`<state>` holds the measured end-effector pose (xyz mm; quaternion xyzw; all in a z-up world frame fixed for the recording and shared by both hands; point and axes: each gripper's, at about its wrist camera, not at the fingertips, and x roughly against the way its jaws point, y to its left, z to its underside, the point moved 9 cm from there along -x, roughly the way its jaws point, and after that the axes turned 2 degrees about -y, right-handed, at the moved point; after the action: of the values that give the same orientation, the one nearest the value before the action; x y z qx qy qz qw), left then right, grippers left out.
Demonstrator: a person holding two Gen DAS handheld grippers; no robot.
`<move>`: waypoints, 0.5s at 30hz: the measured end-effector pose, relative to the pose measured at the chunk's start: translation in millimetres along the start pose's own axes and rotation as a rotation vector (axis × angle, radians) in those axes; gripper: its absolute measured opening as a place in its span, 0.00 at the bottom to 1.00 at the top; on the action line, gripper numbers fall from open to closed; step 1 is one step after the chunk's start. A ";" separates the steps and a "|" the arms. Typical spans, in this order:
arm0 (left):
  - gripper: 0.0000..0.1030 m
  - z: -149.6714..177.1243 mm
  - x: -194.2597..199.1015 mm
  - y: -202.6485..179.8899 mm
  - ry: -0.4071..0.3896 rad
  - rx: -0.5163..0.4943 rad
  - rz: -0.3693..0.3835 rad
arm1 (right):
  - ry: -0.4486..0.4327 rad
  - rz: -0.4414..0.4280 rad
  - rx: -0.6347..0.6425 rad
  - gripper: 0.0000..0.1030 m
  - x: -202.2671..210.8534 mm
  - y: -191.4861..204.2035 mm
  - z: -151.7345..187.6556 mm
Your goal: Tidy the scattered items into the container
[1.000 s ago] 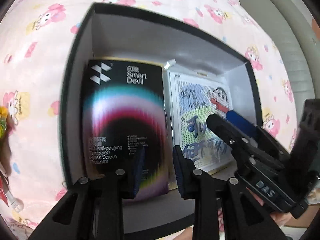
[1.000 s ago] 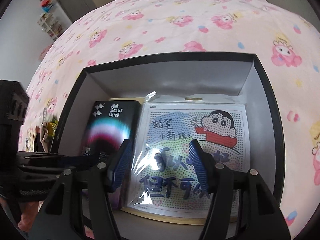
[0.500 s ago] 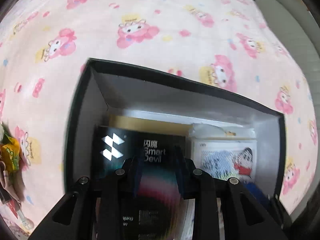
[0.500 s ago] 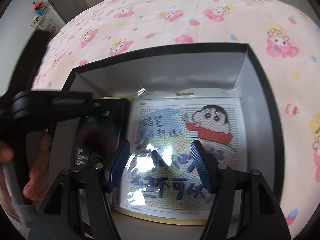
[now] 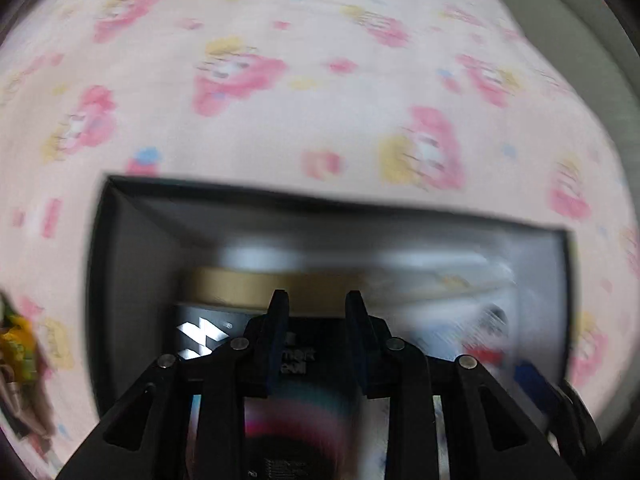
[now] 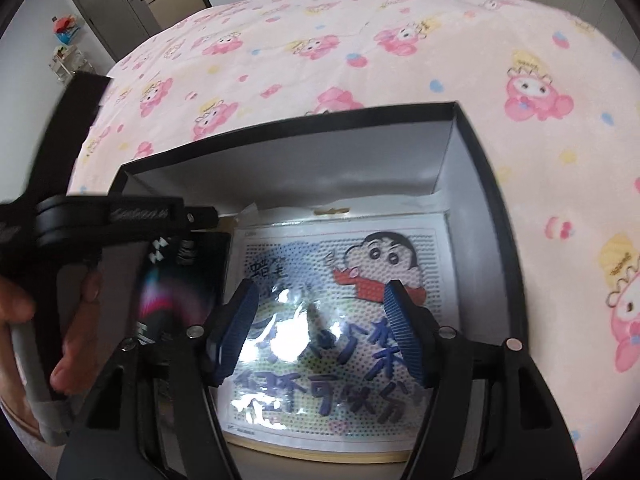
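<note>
The container (image 6: 492,184) is a black box with grey inner walls, standing on a pink bedspread. Inside it lie a black "Smart Devil" package (image 6: 180,276) on the left and a cartoon bead picture in clear wrap (image 6: 360,256) on the right. My left gripper (image 5: 314,300) hovers over the black package (image 5: 204,328). Its jaws stand a little apart with nothing between them. My right gripper (image 6: 320,300) hangs over the bead picture, its jaws wide and still widening, holding nothing. In the right wrist view the left gripper's frame (image 6: 120,216) reaches in over the package.
A flat tan item (image 5: 260,284) lies under the package at the container's far side. Loose items, one a yellow-green packet (image 5: 16,344), sit on the bedspread (image 6: 360,40) left of the container. A hand (image 6: 76,320) holds the left gripper. Grey cupboards (image 6: 120,4) stand beyond the bed.
The left gripper has drawn back toward the container's near side, so the package has slid down its view. In the right wrist view it came in over the package. The right jaws widened slightly.
</note>
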<state>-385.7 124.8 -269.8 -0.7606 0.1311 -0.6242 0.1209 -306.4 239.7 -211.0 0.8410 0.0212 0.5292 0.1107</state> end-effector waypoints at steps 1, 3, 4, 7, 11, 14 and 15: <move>0.24 5.4 7.2 -3.1 -0.004 -0.013 0.017 | 0.002 -0.014 -0.002 0.65 0.2 0.7 -0.3; 0.24 14.3 22.4 2.8 -0.041 -0.042 -0.046 | -0.007 -0.015 0.003 0.65 2.5 1.3 -1.0; 0.24 21.4 27.0 6.6 -0.042 -0.041 -0.062 | -0.013 -0.005 0.005 0.65 3.8 0.4 -1.1; 0.24 44.4 24.8 12.3 0.031 0.016 -0.021 | -0.018 0.013 -0.003 0.65 6.6 -2.3 0.3; 0.24 75.0 18.1 20.1 0.101 0.016 -0.060 | -0.028 0.031 0.017 0.65 13.1 0.4 3.6; 0.25 86.9 21.0 20.3 0.090 0.052 -0.028 | -0.012 0.024 0.017 0.65 12.7 3.3 10.7; 0.25 88.2 20.8 18.8 0.092 0.055 -0.013 | -0.011 0.017 0.013 0.65 13.2 3.5 11.4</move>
<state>-296.2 101.8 -274.1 -0.7284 0.1145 -0.6626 0.1315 -290.6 236.5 -203.3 0.8446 0.0168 0.5254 0.1011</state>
